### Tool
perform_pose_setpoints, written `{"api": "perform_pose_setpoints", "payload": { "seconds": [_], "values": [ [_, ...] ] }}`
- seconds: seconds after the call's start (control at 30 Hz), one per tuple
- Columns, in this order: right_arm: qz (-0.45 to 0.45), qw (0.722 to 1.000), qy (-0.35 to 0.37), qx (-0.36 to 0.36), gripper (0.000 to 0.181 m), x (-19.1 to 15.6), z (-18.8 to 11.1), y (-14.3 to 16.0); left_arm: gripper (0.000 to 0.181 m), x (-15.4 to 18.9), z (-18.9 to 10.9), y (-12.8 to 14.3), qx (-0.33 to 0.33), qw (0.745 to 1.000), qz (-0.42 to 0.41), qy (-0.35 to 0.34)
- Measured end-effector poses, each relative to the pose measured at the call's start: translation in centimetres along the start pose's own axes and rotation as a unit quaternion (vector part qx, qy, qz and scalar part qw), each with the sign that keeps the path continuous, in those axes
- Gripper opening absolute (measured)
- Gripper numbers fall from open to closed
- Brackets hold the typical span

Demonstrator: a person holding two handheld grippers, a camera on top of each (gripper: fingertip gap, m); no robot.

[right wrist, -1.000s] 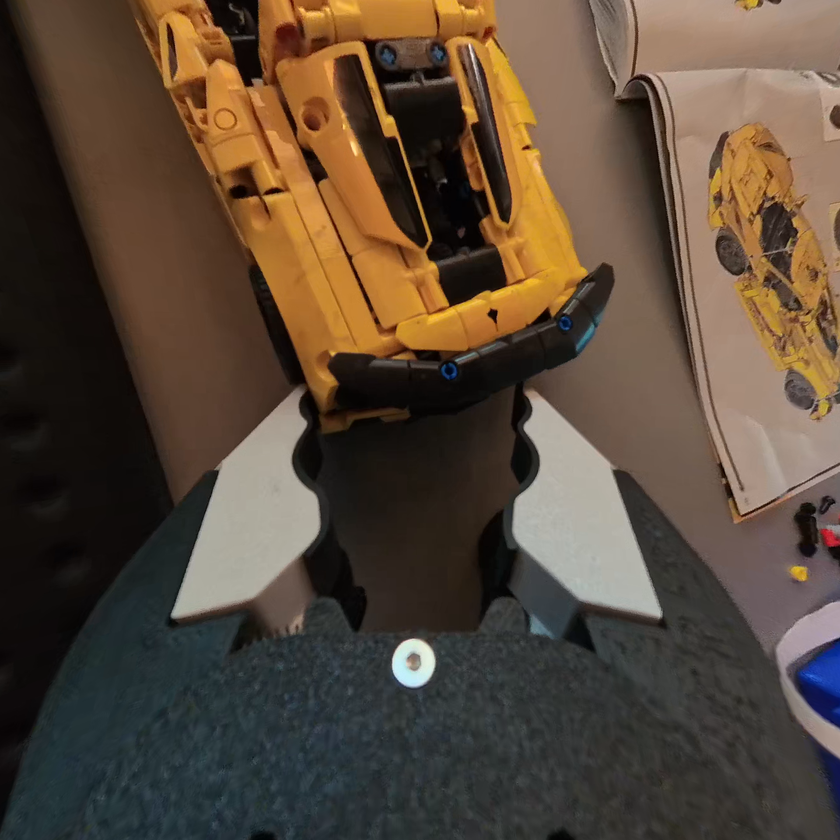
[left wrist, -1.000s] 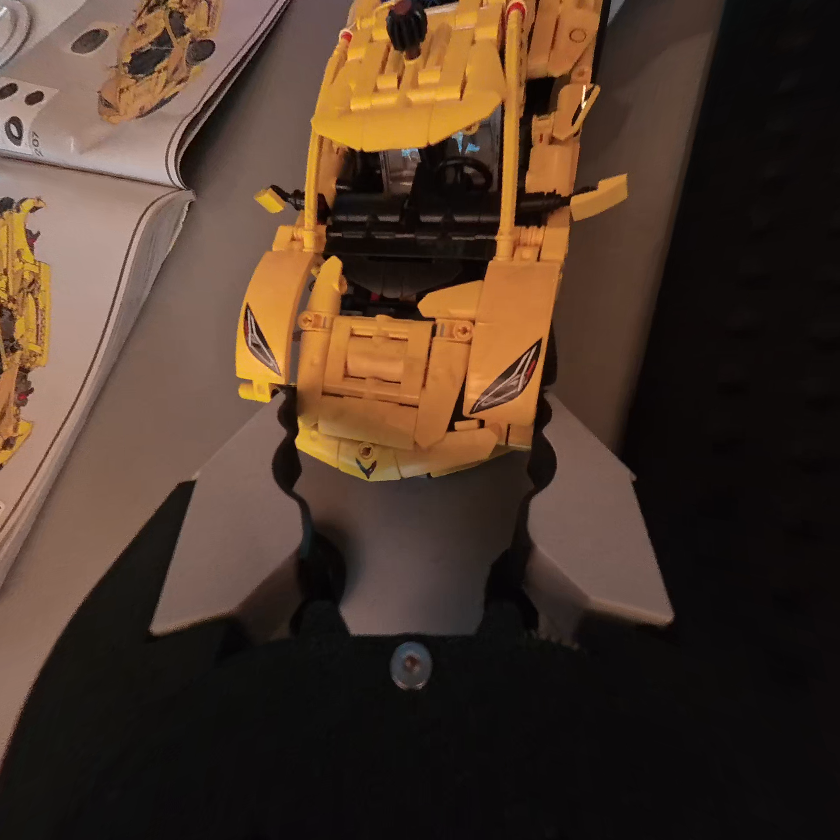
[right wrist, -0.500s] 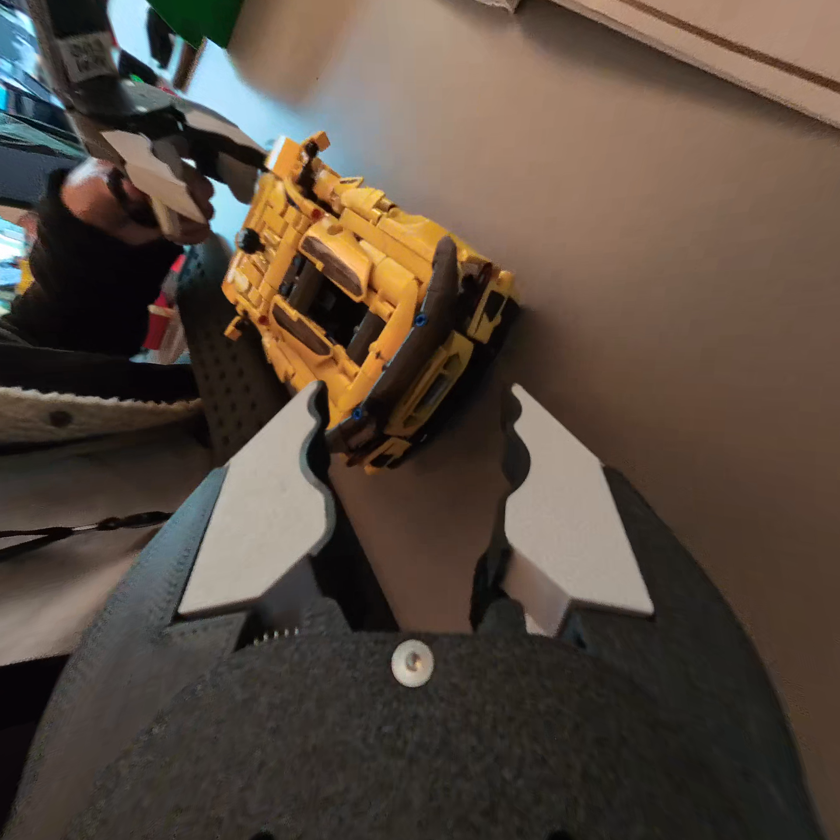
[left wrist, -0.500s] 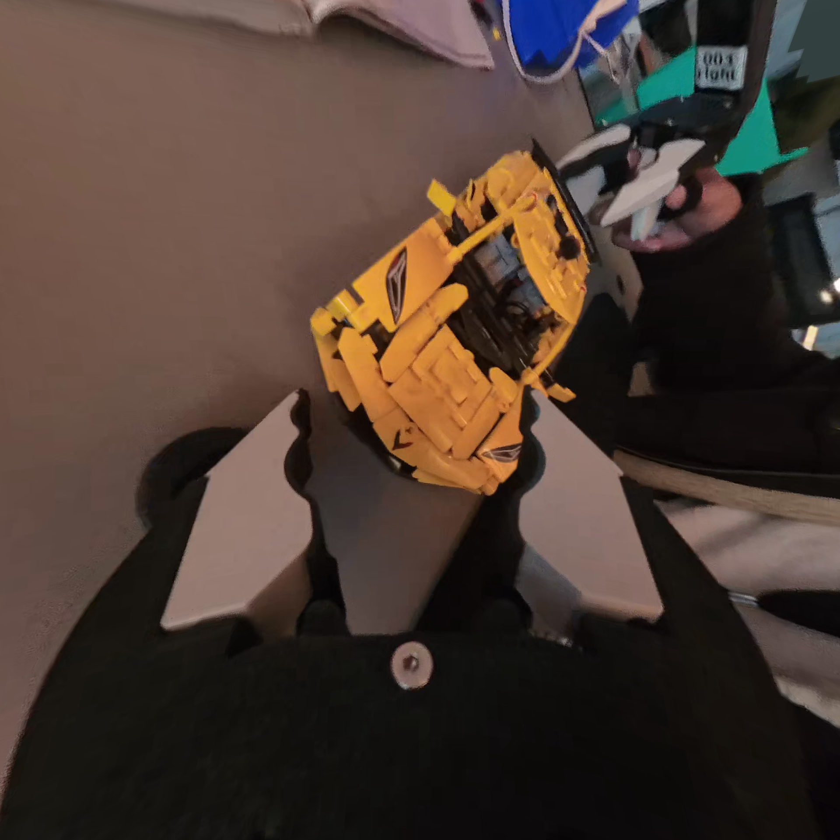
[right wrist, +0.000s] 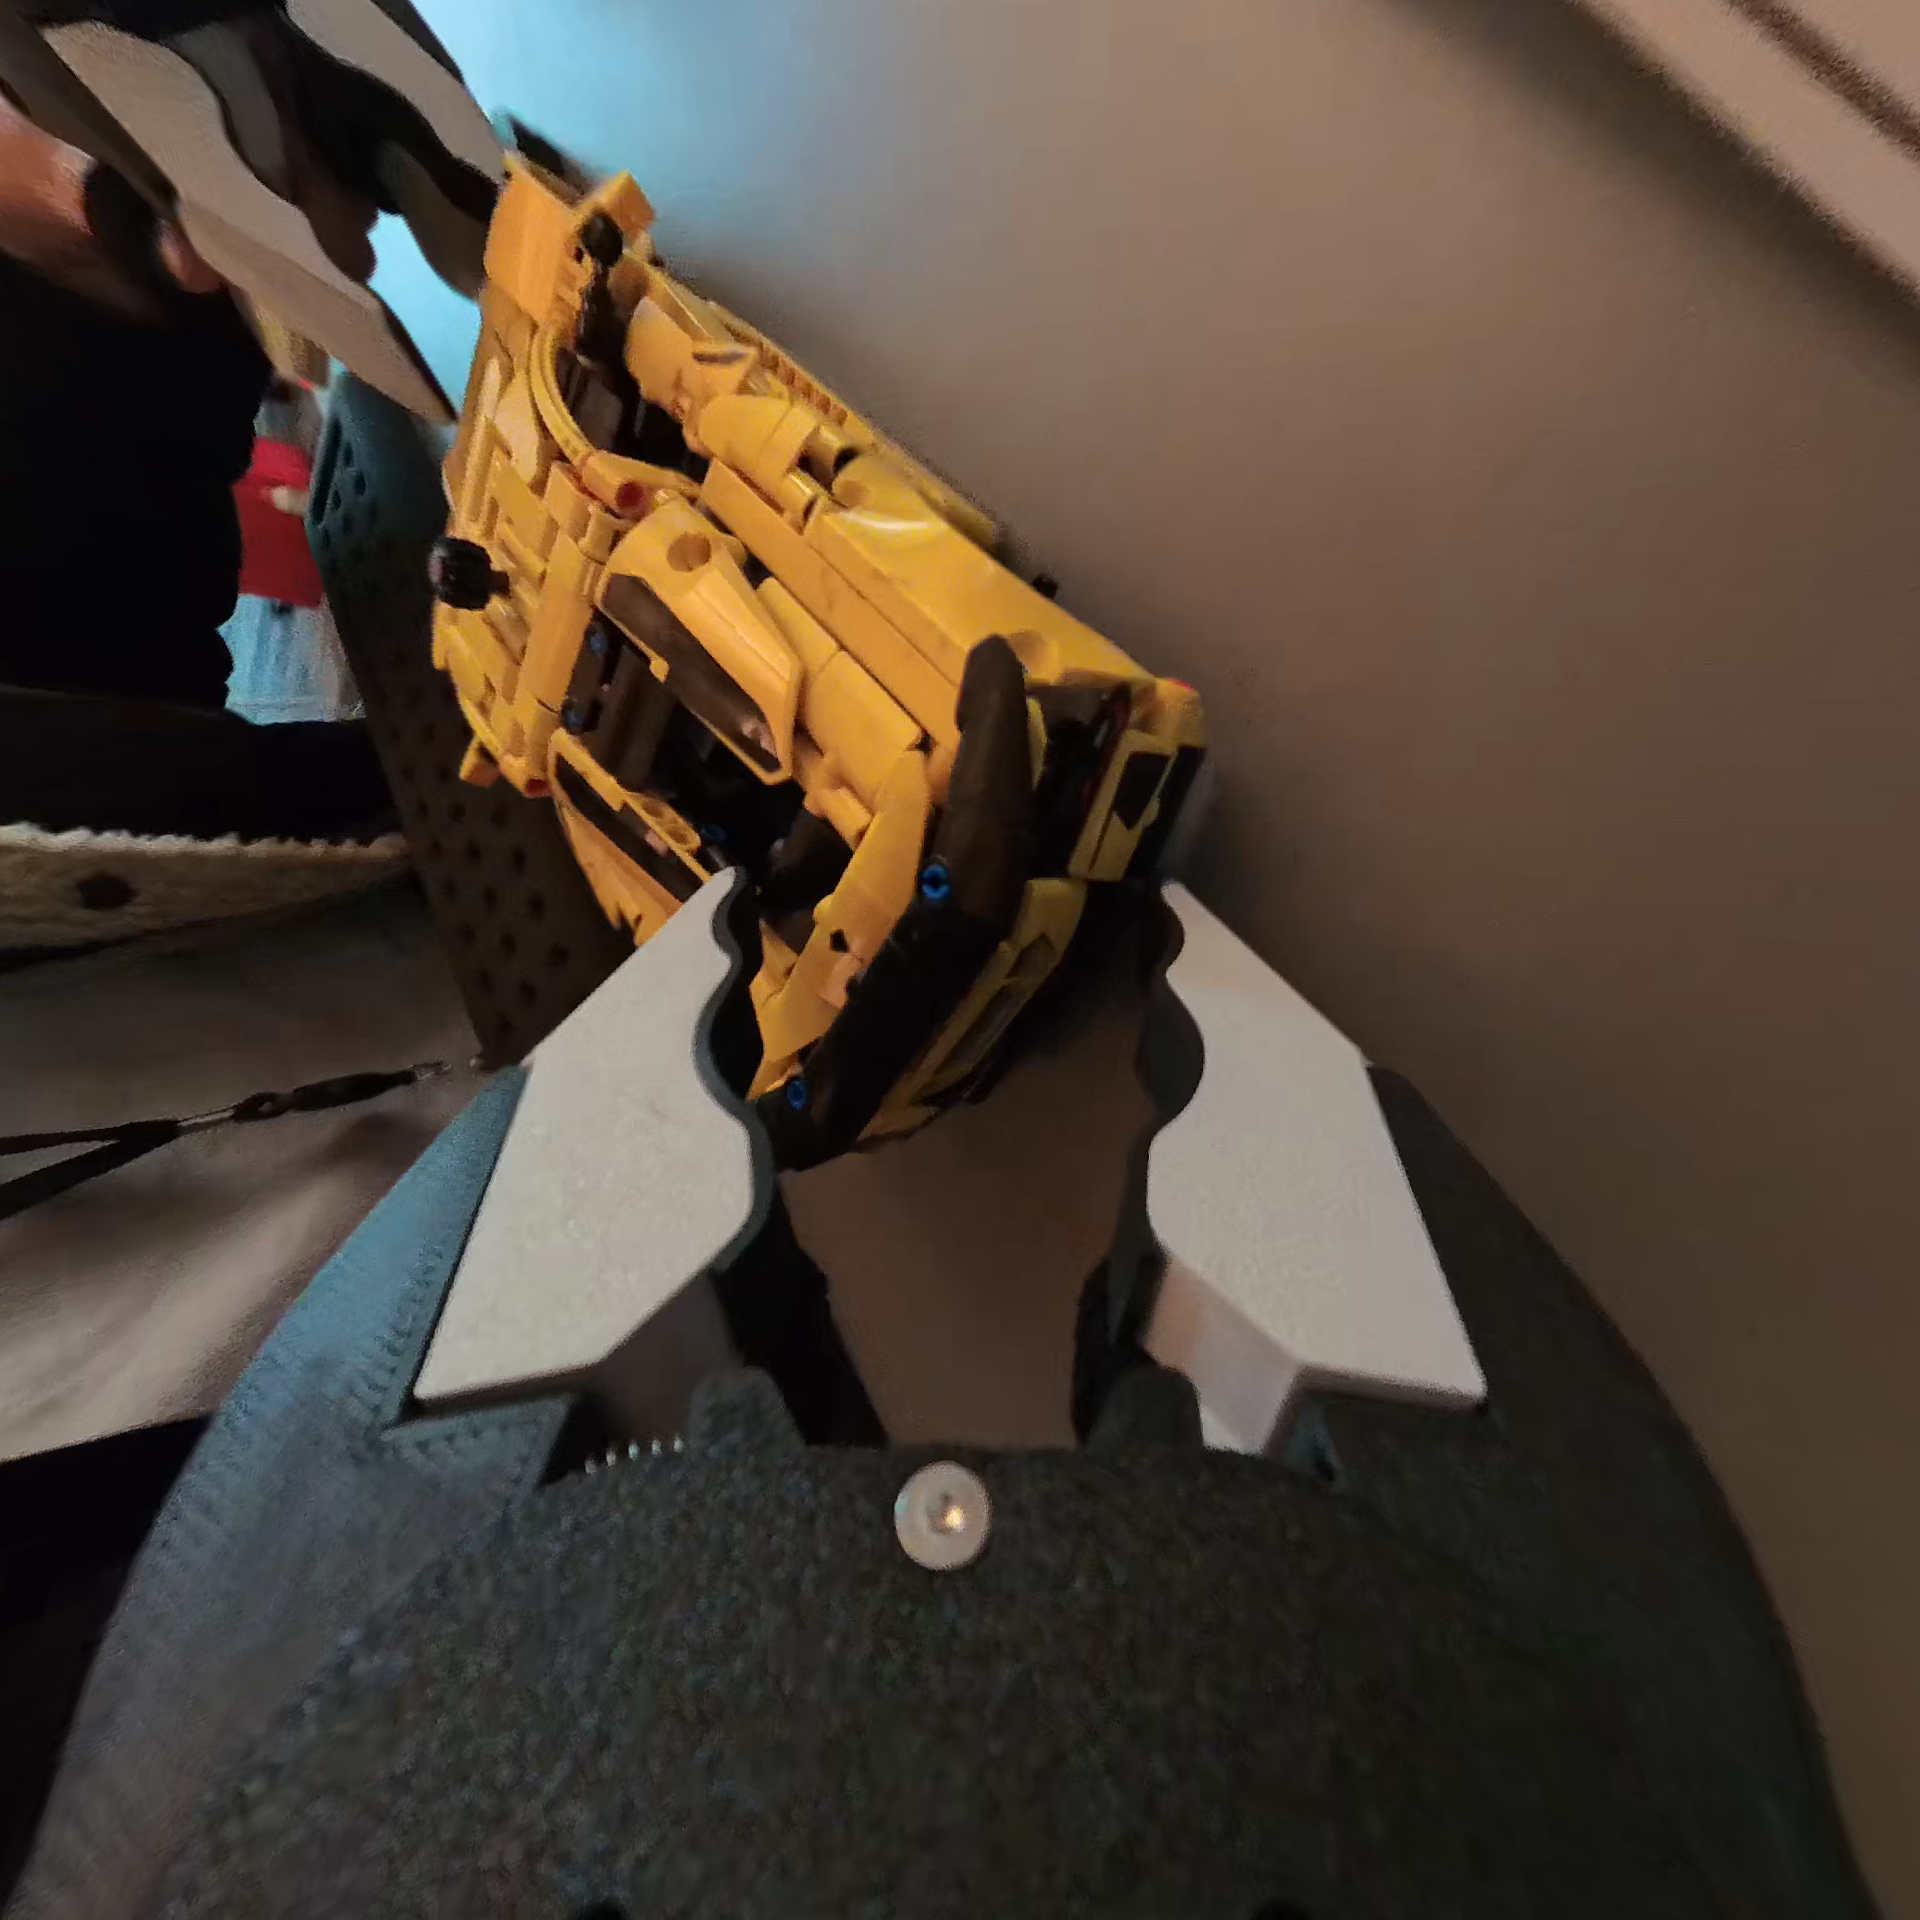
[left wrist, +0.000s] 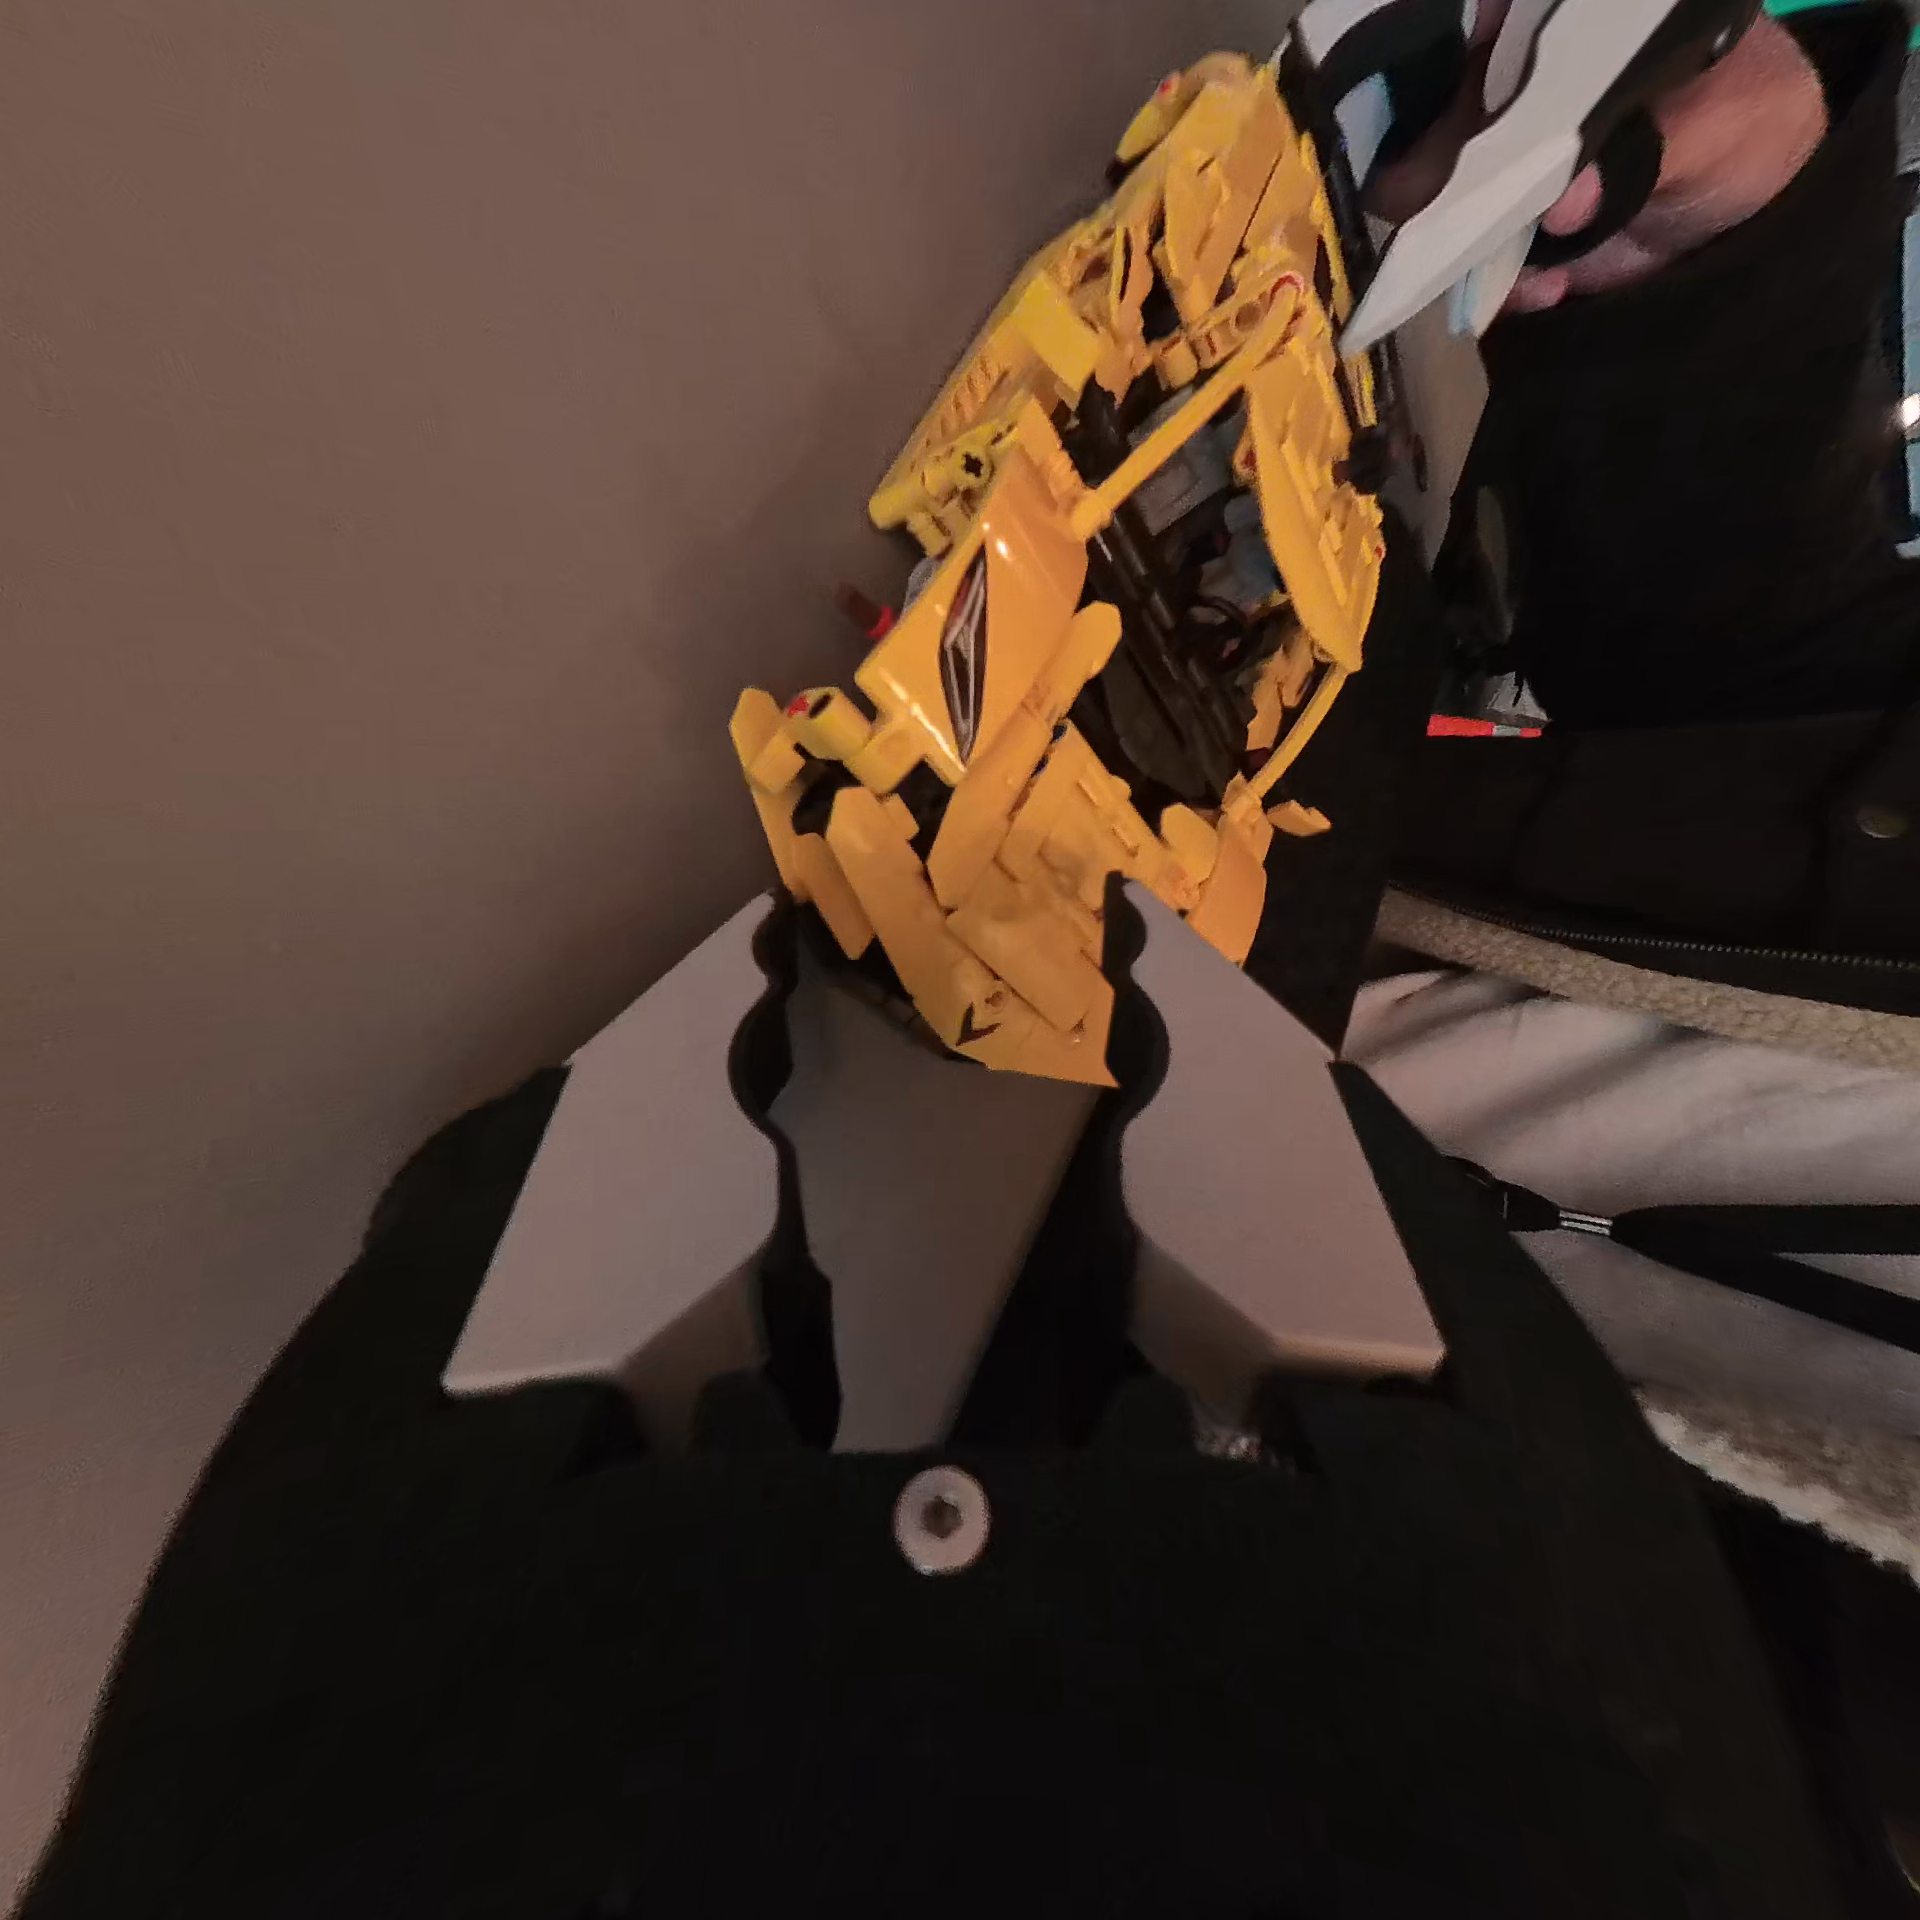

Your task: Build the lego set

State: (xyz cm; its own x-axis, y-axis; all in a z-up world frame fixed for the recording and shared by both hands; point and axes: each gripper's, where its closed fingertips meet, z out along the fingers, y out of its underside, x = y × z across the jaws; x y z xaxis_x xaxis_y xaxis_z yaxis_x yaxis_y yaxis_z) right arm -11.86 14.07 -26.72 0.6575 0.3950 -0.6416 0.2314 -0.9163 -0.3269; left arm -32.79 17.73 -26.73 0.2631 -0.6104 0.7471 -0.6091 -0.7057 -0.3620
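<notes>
Both pictures were blurry. The yellow lego car was tipped up. The left gripper pinched its nose; the right gripper pinched its black tail.

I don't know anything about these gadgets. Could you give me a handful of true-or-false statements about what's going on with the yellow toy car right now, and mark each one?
1. The yellow lego car is held at both ends, one gripper on each end. True.
2. The left gripper has the car's nose between its fingers. True.
3. The car sits level on its wheels on the table. False: it is tipped on its side, with one flank toward the table.
4. The right gripper is at the end with the black rear bar. True.
5. The car is mostly red. False: it is yellow with black parts.
</notes>
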Motion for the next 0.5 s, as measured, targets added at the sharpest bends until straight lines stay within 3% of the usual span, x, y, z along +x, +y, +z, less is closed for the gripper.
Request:
{"api": "perform_pose_setpoints", "payload": {
  "seconds": [0.1,0.23,0.27,0.5],
  "values": [
    [-0.043,0.997,0.007,0.062,0.071,-0.7,-1.1,-1.7,0.057,-0.2,-0.1,0.1,-0.011,1.000,0.009,-0.005],
    [-0.048,0.997,0.003,0.060,0.067,-1.4,-1.1,-1.9,0.059,-1.2,-1.1,-0.5,-0.004,0.998,0.039,-0.052],
    [-0.046,0.997,-0.001,0.058,0.066,-1.4,-0.9,-1.8,0.068,-1.6,-1.2,-0.6,-0.012,0.996,0.050,-0.071],
    [-0.065,0.994,0.000,0.086,0.065,-1.4,-1.3,-2.5,0.068,-0.5,0.1,-0.4,-0.067,0.995,0.072,-0.033]
  ]
}}
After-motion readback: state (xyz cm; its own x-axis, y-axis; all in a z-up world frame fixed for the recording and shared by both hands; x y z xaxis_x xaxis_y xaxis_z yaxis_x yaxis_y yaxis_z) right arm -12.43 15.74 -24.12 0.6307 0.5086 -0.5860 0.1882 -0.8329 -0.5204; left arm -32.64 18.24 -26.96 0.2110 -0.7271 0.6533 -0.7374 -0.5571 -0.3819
